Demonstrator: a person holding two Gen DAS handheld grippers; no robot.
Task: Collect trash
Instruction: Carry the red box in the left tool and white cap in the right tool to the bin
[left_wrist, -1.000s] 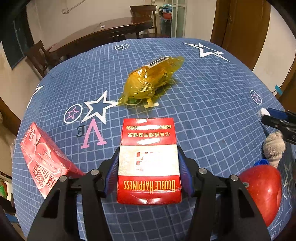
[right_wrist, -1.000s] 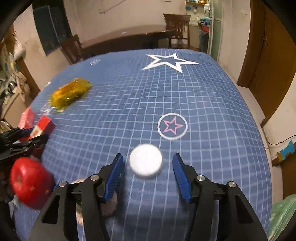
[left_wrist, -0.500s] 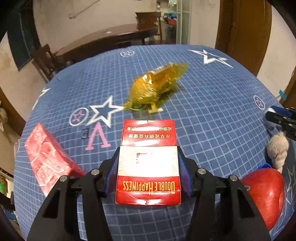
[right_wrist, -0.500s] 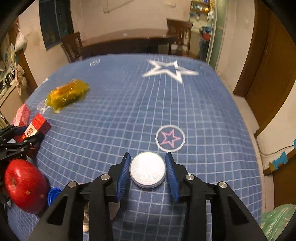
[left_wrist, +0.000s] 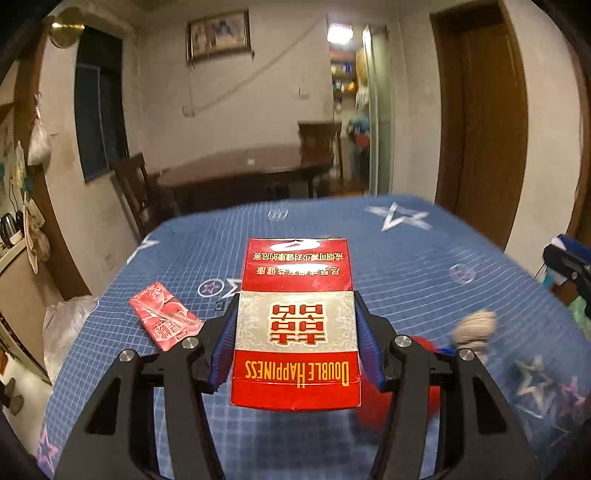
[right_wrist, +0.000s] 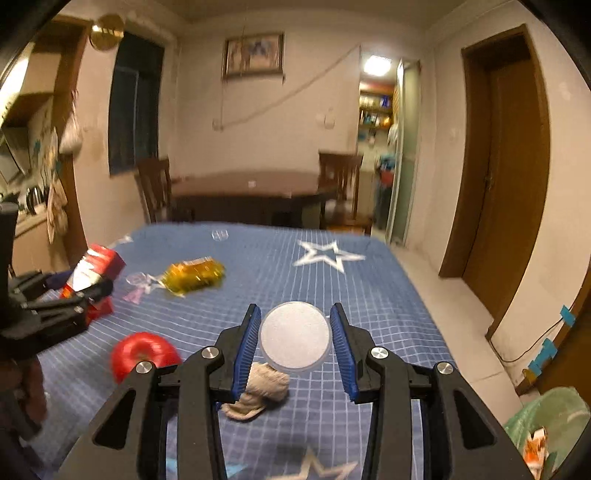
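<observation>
My left gripper (left_wrist: 295, 332) is shut on a red and white cigarette box (left_wrist: 295, 295), which hangs above the blue star-print tablecloth (left_wrist: 406, 258). In the right wrist view the same box (right_wrist: 94, 271) and left gripper (right_wrist: 62, 306) show at the left edge. My right gripper (right_wrist: 294, 332) is shut on a white round lid (right_wrist: 294, 338), held off the table with its blue pads against the rim. On the cloth lie a yellow wrapper (right_wrist: 194, 277), a flat red packet (left_wrist: 164, 319) and a crumpled grey wad (right_wrist: 258, 391).
A red apple (right_wrist: 142, 354) sits on the cloth near the wad. A green bag (right_wrist: 546, 424) stands on the floor at the lower right, a white bag (left_wrist: 62, 325) beside the table's left edge. A dark wooden table (right_wrist: 251, 188) with chairs is behind.
The right gripper's jaws closed on the white lid and lifted it. The left gripper raised the cigarette box off the cloth. Both cameras tilted up, showing the room.
</observation>
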